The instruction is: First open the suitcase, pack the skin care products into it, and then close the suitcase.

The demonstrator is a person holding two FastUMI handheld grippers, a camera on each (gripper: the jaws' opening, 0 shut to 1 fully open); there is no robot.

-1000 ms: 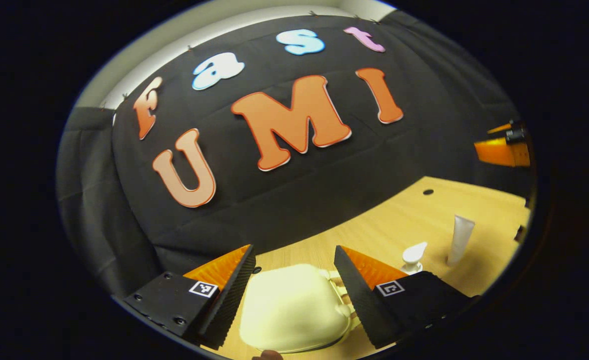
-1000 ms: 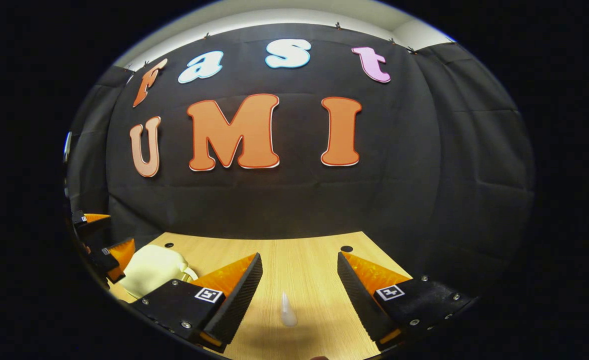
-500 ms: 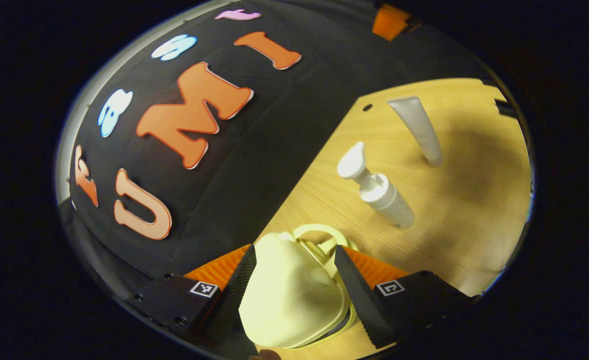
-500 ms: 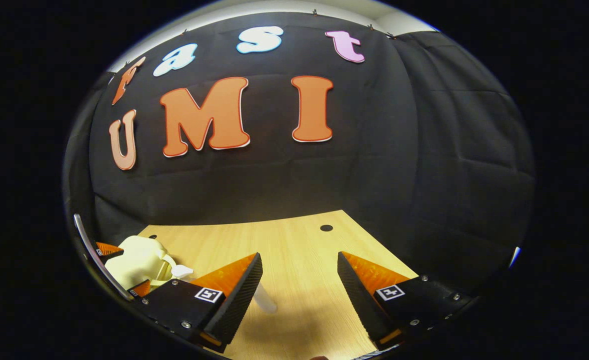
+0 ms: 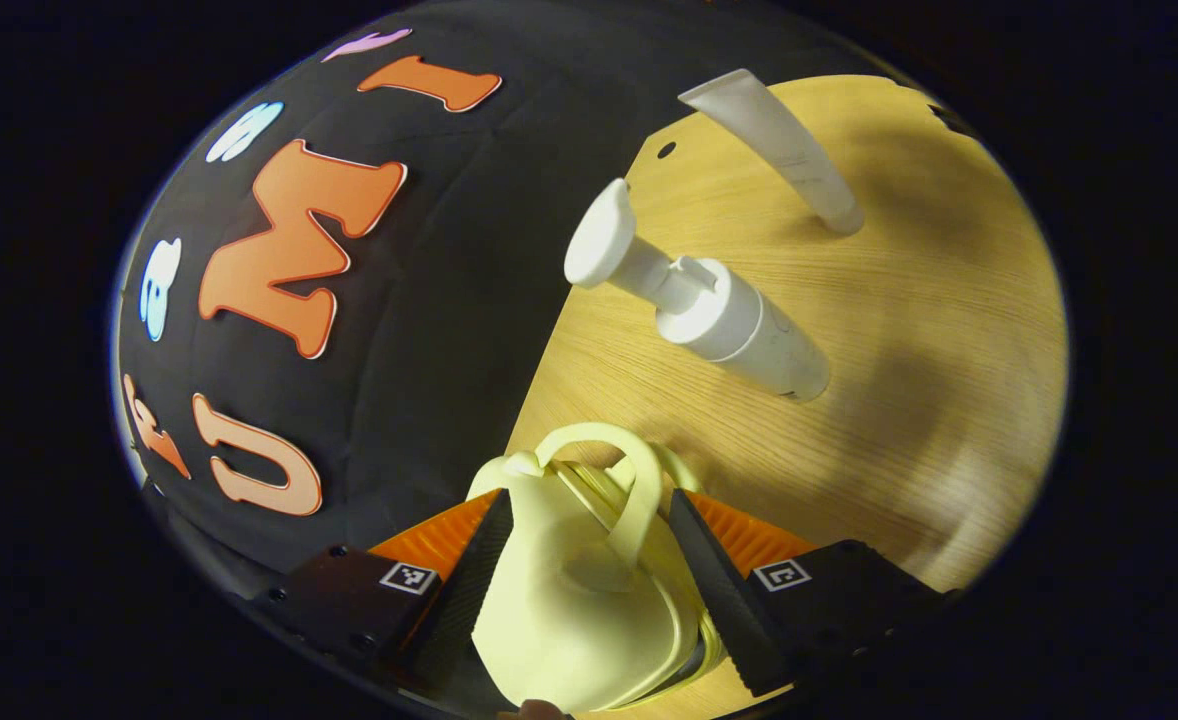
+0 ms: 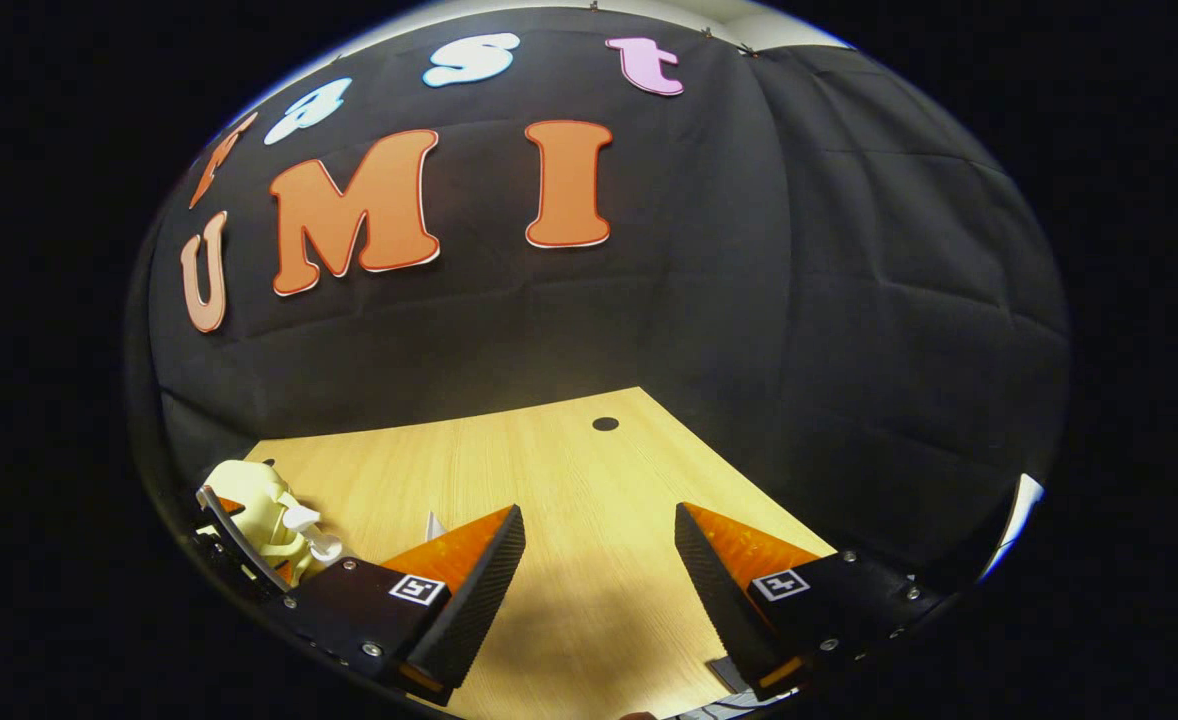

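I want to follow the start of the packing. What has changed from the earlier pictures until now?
The left gripper came down and forward around the cream suitcase, which now sits between its jaws with the handle up; contact is unclear. The right gripper drifted right, away from the tube. The pump bottle and tube kept standing on the table; the right jaws remained open.

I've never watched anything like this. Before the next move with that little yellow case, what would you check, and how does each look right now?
1. Left gripper around the suitcase, a finger on each side: ok.
2. Firm grip on the shell: cannot tell; contact looks likely.
3. Suitcase open: not ok; the halves look together, its handle up.
4. Pump bottle standing on the table, ready to pack: ok.
5. Tube standing beyond it, apart: ok.
6. Right gripper free to help: ok; jaws apart over bare table.
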